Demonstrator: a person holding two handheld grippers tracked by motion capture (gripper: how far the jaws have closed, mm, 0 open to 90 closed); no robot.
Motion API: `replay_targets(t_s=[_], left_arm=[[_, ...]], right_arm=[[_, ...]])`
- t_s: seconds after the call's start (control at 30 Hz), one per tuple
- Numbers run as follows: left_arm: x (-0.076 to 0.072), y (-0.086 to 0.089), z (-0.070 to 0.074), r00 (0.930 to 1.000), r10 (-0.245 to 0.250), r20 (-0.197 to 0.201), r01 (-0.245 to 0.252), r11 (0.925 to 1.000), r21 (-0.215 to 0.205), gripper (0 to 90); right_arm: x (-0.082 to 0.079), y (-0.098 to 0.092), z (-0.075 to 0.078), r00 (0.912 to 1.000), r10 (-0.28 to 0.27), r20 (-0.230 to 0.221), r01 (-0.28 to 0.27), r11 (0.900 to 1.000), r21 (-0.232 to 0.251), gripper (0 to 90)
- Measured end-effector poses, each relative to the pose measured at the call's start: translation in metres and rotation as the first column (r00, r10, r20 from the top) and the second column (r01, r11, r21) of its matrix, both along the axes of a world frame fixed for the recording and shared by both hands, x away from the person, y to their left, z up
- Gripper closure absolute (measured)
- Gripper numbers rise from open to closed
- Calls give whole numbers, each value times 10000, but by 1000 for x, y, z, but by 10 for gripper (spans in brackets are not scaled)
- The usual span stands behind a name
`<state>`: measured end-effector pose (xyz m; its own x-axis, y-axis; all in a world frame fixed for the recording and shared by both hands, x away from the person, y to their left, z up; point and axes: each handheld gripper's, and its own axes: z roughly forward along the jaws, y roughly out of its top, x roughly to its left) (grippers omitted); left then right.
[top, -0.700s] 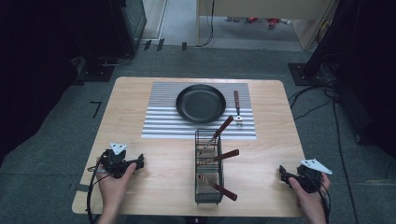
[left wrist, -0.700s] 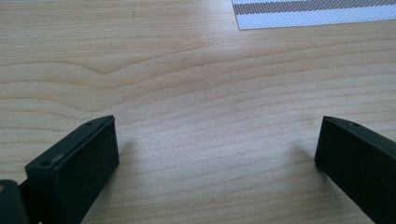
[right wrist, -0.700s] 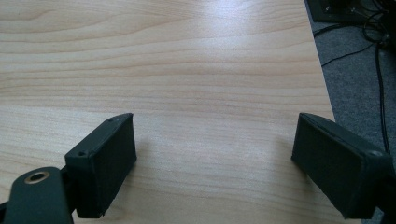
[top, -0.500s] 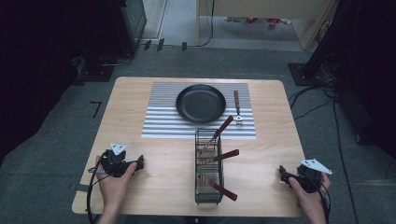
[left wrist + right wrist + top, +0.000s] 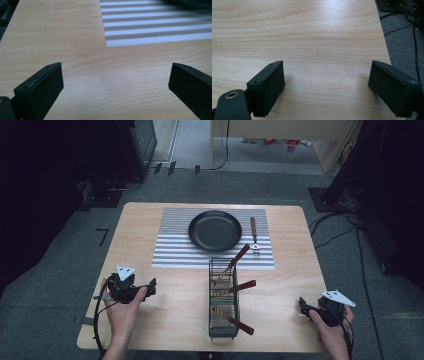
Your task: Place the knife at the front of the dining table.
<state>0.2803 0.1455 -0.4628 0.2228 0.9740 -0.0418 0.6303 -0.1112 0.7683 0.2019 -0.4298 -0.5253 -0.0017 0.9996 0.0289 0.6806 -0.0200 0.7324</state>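
My left gripper rests on the wooden table near its front left, jaws wide open with nothing between them; in the left gripper view only bare wood lies between the jaws. At the front right edge my right gripper stands open and empty too, over bare wood in the right gripper view. A black wire caddy stands between the two hands, holding three wooden-handled utensils. A black pan sits on a striped mat farther back, with a fork beside it.
The mat's near corner lies ahead of my left gripper. The table's right edge drops to grey carpet with cables. Dark equipment stands around the table on the floor.
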Motion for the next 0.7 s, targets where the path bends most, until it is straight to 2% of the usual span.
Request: replay_targets(t_s=[0.2, 0.33, 0.37, 0.47, 0.57, 0.6, 0.7], left_arm=[[-1, -19, 27, 9972, -504, 547, 527, 9978, -412, 0], [-1, -29, 38, 9944, -794, 703, 830, 9953, -492, 0], [-1, -36, 45, 9916, -991, 835, 1035, 9934, -497, 0], [0, -43, 52, 9886, -1160, 963, 1213, 9913, -511, 0], [1, -57, 66, 9791, -1595, 1263, 1677, 9842, -575, 0], [1, -57, 66, 9791, -1595, 1263, 1677, 9842, -575, 0], [5, -70, 74, 9713, -1929, 1392, 2032, 9771, -634, 0]], right_arm=[[0, 0, 0, 10000, -5, -3, 5, 10000, 6, 131], [0, 0, 0, 10000, 4, -9, -4, 10000, -5, 131], [0, 0, 0, 10000, 4, -7, -4, 10000, -6, 131], [0, 0, 0, 10000, 11, 8, -11, 10000, -5, 131], [0, 0, 0, 10000, 6, 8, -6, 10000, -2, 131], [0, 0, 0, 10000, 9, 5, -9, 10000, -3, 131], [0, 0, 0, 10000, 11, 5, -11, 10000, -5, 131]])
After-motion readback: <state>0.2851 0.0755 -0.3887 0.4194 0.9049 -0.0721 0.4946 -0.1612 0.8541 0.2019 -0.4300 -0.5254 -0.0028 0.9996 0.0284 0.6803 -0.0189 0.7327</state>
